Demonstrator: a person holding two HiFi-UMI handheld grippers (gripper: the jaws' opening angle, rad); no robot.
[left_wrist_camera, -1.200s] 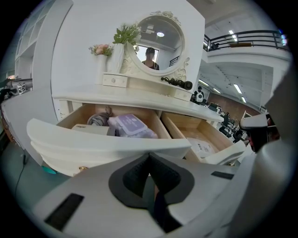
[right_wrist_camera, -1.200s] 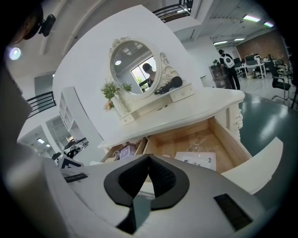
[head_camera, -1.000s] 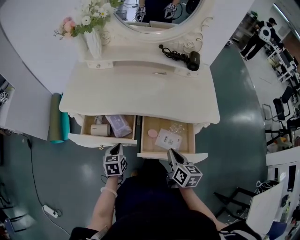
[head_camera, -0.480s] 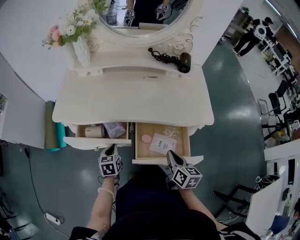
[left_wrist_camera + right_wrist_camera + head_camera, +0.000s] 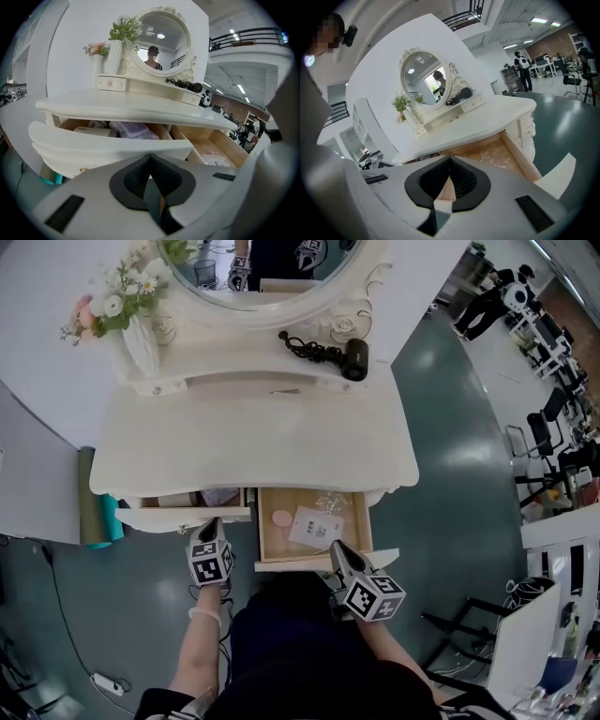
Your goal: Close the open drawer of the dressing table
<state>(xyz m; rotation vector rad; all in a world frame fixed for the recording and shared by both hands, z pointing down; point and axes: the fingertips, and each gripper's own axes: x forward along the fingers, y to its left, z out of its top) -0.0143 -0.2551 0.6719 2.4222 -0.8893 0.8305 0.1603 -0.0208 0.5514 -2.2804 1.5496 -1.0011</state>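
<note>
Since the left drawer (image 5: 183,518) and right drawer (image 5: 309,563) seem rigid and free-sliding, I'd push mid-front; my left gripper (image 5: 213,524) and right gripper (image 5: 337,547) have jaws pressed together.

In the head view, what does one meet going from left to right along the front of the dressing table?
green and teal rolls → left drawer, slightly open → right drawer, wide open, with a pink disc and then a white packet inside

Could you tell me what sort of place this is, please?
Probably a staged set in an open office or lab: a dressing table with mirror stands on a green floor, with office chairs and people nearby.
</note>
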